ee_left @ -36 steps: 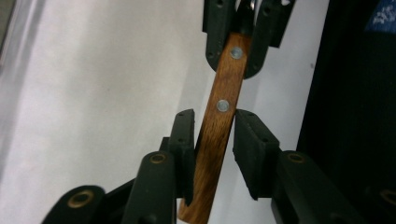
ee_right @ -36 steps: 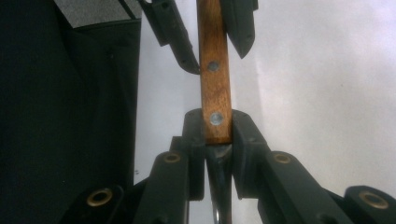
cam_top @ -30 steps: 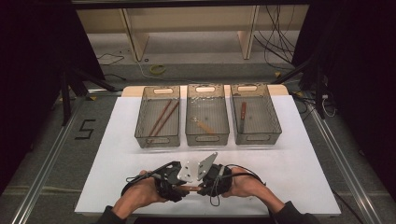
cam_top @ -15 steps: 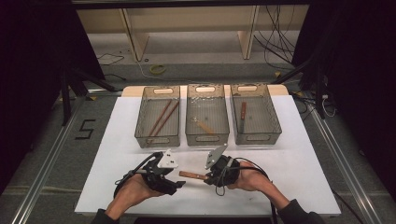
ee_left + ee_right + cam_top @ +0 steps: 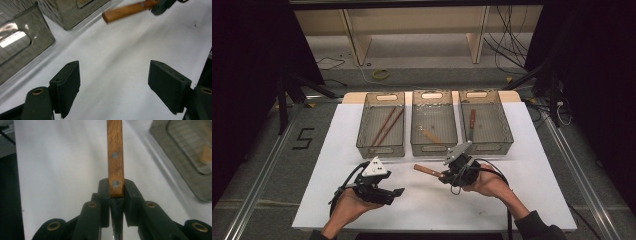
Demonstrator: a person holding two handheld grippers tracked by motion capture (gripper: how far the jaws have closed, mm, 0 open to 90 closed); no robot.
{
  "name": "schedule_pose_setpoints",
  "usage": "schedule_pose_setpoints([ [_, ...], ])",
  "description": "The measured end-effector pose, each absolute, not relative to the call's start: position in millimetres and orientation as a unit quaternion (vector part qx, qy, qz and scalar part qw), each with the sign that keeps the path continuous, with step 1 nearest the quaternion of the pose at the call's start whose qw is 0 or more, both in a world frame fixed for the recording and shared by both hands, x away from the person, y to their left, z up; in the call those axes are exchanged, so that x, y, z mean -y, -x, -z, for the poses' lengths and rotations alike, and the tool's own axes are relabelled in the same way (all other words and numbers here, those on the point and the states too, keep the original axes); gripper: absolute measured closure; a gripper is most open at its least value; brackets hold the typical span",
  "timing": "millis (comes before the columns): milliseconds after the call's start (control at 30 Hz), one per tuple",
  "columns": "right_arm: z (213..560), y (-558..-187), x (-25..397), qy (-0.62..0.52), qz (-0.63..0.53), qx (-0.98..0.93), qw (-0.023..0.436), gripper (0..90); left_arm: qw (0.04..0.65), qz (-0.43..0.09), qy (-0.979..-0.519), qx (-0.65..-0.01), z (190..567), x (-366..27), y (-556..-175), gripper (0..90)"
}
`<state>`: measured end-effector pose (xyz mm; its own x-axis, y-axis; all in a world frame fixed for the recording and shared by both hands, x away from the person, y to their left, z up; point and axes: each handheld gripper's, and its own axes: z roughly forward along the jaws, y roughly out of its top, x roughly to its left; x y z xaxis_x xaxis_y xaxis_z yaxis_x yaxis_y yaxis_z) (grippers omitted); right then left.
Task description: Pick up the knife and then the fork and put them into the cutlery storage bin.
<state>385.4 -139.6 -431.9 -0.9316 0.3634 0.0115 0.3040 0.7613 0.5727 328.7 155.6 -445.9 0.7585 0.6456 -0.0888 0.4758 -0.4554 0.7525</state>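
Note:
A utensil with a riveted wooden handle [image 5: 427, 171] hangs just above the white table, handle pointing left. My right gripper [image 5: 446, 176] is shut on the handle's end where the metal begins. In the right gripper view the jaws pinch the handle [image 5: 115, 157] at its lower rivet, gripper [image 5: 116, 188]. My left gripper [image 5: 396, 192] stands open at the front left, a hand's width from the handle. The left gripper view has its jaws [image 5: 114, 86] wide apart over bare table, with the handle [image 5: 125, 11] far ahead.
Three grey mesh baskets stand in a row behind the grippers: the left basket [image 5: 362, 142] holds two brown sticks [image 5: 384, 126], the middle basket [image 5: 434, 148] a small wooden-handled piece [image 5: 430, 135], the right basket [image 5: 507, 135] a knife [image 5: 472, 122]. White table [image 5: 537, 170] spreads around both hands.
The two grippers were together at the table's front centre. The left one has let go and drawn back to the left, now open. The right one keeps the utensil and has shifted right.

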Motion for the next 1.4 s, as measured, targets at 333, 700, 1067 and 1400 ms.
schedule_pose_setpoints([
  [333, 414.9, -404.1, 161.0, -0.229, -0.317, -0.918, 0.068, 78.3, 0.422, -0.105, -0.829, -0.353, 452.6, -166.4, -328.9, 22.5],
  [700, 389.7, -432.3, 182.8, -0.285, -0.337, -0.893, 0.094, 78.2, 0.427, -0.107, -0.822, -0.362, 458.8, -171.8, -327.4, 21.7],
  [1067, 375.5, -462.0, 200.3, -0.33, -0.34, -0.873, 0.116, 78.2, 0.43, -0.107, -0.819, -0.365, 460.9, -177.0, -325.5, 21.3],
  [1400, 369.9, -491.2, 218.4, -0.382, -0.335, -0.851, 0.137, 78.2, 0.434, -0.111, -0.815, -0.369, 461.8, -181.7, -324.5, 21.1],
])
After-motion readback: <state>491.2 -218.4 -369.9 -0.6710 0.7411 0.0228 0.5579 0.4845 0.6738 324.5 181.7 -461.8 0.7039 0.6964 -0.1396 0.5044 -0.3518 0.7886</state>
